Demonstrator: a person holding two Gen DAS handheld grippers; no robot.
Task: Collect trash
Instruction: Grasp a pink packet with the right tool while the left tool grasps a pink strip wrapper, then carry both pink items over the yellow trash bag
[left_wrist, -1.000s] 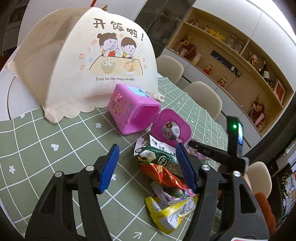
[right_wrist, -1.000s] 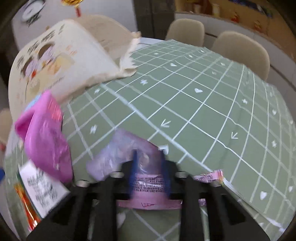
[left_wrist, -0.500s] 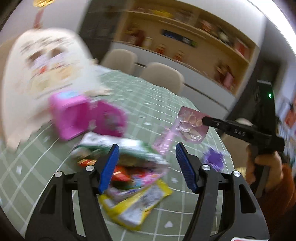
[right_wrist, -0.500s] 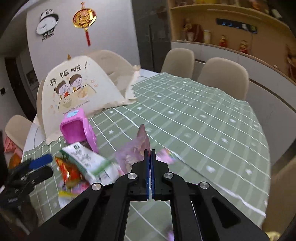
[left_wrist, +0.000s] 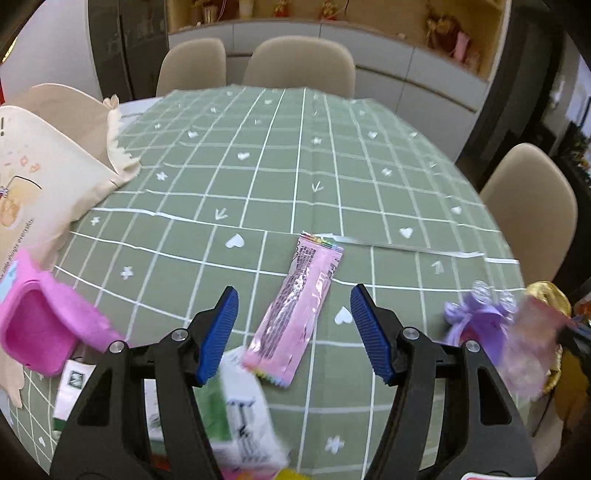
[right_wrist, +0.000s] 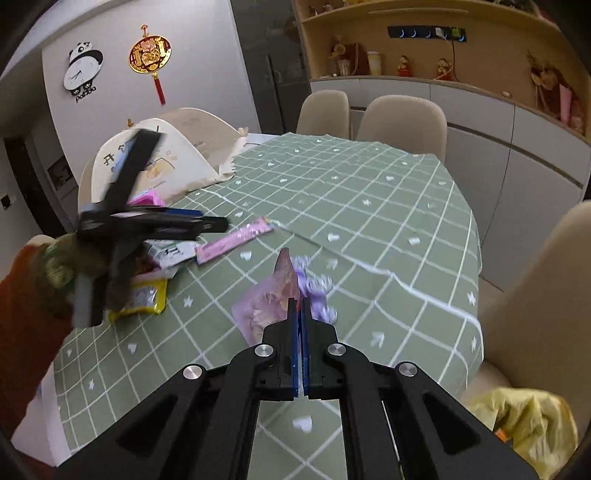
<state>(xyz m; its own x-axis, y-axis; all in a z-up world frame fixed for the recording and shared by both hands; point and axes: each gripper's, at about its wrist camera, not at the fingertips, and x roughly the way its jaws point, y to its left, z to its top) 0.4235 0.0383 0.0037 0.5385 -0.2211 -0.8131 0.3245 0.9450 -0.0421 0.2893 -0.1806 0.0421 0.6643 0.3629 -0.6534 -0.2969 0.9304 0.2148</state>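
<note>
Right wrist view: nearest, the right gripper (right_wrist: 299, 306) is clenched on a purple wrapper (right_wrist: 266, 306), lifted off the bench (right_wrist: 388, 221). Further left, the left gripper (left_wrist: 293, 332) is closing, empty, over a pink wrapper (left_wrist: 299, 306). Beyond, the snack pile (right_wrist: 155, 273) remains; a pink bin (left_wrist: 33, 332), probably the target, lies tipped.

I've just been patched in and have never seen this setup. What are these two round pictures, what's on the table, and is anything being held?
No robot here: a person carries a hand-held gripper in each hand, each with a fisheye camera looking along its fingers. The left view shows the left hand-held gripper, jaws closing with nothing between them yet, above a long pink foil wrapper on the green checked tablecloth. Beside it lie a pink plastic bin and other snack wrappers. The right view shows the right hand-held gripper shut on a crumpled purple wrapper.
</note>
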